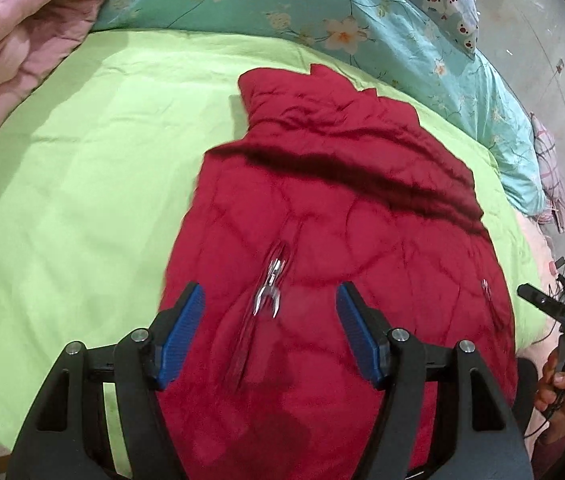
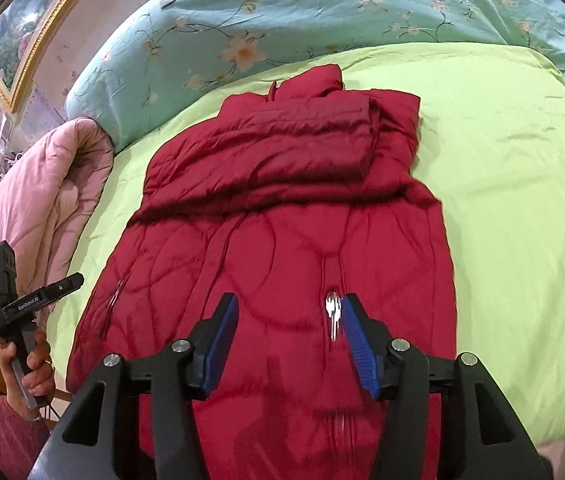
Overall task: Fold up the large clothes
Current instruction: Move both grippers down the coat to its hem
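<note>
The red coat (image 2: 282, 216) lies flat on the green sheet (image 2: 514, 208), collar toward the floral quilt (image 2: 282, 12) at the bed's far edge, sleeves folded across its chest. Both the left gripper (image 1: 269, 332) and right gripper (image 2: 288, 340) hover above its hem, jaws apart, holding nothing. A pink quilt (image 2: 42, 200) sits at the left edge.
</note>
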A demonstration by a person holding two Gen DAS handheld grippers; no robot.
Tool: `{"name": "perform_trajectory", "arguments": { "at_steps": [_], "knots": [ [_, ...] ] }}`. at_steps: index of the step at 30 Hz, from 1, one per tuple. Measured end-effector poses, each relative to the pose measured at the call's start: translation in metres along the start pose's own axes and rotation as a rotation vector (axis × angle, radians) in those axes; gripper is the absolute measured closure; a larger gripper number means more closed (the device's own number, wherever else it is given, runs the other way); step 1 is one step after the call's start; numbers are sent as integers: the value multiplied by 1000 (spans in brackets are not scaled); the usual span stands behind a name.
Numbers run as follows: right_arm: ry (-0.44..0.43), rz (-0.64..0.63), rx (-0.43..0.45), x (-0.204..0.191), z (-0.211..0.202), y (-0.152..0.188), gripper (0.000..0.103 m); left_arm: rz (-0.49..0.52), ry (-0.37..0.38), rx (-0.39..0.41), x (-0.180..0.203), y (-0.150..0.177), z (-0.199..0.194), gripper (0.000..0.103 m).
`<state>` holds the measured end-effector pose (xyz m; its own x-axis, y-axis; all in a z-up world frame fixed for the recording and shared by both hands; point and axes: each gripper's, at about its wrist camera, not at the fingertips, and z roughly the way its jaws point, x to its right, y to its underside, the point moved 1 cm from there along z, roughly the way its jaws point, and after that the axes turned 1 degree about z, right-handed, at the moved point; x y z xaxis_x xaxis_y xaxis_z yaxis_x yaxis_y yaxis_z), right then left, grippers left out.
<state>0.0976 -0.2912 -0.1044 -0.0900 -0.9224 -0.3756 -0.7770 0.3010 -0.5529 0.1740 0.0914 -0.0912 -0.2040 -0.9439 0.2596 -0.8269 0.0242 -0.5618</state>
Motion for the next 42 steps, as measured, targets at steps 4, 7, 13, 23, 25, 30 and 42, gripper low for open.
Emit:
{"name": "perform_trajectory", "arguments": {
  "at_steps": [4,7,13,23,25,30,42],
  "knots": [
    [16,-6,9,-2,-21,22,45,-4,2,-14,-8,18,-10,35],
    [23,0,9,0,-31,36,42,-18,-5,-24,-16,28,-13,34],
    [51,40,11,13,-49,68,40,-62,-6,-59,-30,46,-10,34],
    [105,122,13,41,-60,100,32,-131,30,-95,-54,64,-12,34],
    [103,144,9,47,-60,104,32,-147,38,-105,-58,65,-12,34],
    [108,171,-4,55,-60,112,31,-129,43,-142,-57,68,-8,34],
    [1,253,-90,66,-35,141,31,-69,26,-201,-46,88,3,24]
  ]
}}
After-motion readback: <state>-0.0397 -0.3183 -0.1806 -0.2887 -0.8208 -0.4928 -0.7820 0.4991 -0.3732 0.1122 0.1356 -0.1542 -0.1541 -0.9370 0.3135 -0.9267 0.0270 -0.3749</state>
